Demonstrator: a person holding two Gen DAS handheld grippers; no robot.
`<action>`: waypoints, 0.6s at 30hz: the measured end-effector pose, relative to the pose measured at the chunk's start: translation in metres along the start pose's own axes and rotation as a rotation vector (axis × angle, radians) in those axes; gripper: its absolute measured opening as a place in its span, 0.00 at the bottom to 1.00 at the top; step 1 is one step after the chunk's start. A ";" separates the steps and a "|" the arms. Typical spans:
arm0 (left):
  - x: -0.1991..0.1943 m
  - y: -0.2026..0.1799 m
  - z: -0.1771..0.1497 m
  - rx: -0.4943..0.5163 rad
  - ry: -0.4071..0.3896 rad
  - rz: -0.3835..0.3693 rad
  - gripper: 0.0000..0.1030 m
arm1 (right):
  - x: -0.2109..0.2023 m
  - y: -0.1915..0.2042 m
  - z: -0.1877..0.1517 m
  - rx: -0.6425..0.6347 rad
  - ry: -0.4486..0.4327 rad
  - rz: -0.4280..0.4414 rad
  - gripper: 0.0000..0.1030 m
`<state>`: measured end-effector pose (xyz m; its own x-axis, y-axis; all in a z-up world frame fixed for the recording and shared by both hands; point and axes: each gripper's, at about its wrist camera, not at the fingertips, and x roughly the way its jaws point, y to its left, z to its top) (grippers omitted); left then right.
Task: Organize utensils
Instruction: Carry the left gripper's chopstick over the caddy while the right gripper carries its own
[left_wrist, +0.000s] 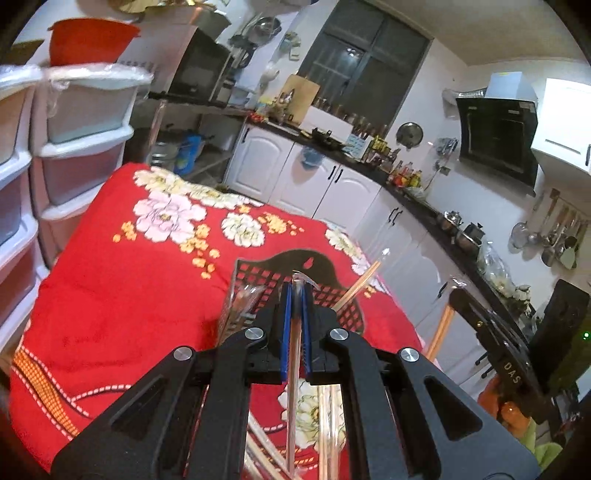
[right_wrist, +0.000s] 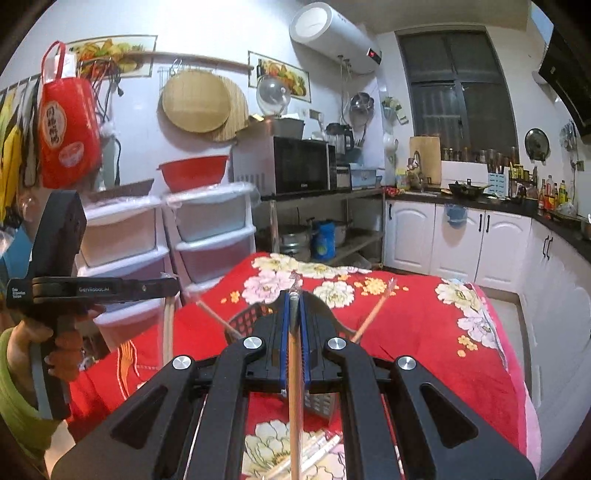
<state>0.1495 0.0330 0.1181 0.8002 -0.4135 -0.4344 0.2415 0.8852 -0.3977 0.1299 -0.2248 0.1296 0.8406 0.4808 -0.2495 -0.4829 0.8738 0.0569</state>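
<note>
My left gripper (left_wrist: 295, 291) is shut on a pair of chopsticks (left_wrist: 294, 343) in a clear wrapper, held above the table. Just beyond its tips stands a black mesh utensil basket (left_wrist: 258, 273) with a wrapped pair of chopsticks (left_wrist: 360, 282) leaning out of it. My right gripper (right_wrist: 294, 299) is shut on another wrapped pair of wooden chopsticks (right_wrist: 295, 373). The same basket (right_wrist: 251, 317) lies under it, with chopsticks (right_wrist: 373, 314) sticking out to both sides. More wrapped chopsticks (right_wrist: 317, 450) lie on the red floral tablecloth (right_wrist: 424, 332) below.
White plastic drawer towers (left_wrist: 74, 155) stand left of the table. White cabinets under a cluttered dark counter (left_wrist: 332, 181) run along the far and right sides. In the right wrist view a hand (right_wrist: 55, 350) holds the left gripper (right_wrist: 173, 286) at the left.
</note>
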 end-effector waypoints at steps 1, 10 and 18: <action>-0.001 -0.002 0.002 0.005 -0.005 -0.002 0.01 | 0.001 0.000 0.000 0.002 -0.007 0.000 0.05; 0.004 -0.019 0.021 0.048 -0.038 -0.007 0.01 | 0.015 -0.003 0.016 0.026 -0.057 0.001 0.05; 0.017 -0.033 0.042 0.067 -0.049 -0.016 0.01 | 0.027 -0.004 0.035 0.036 -0.105 0.016 0.05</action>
<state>0.1784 0.0061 0.1579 0.8217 -0.4183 -0.3872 0.2897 0.8915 -0.3482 0.1628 -0.2125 0.1568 0.8546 0.4984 -0.1455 -0.4894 0.8669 0.0949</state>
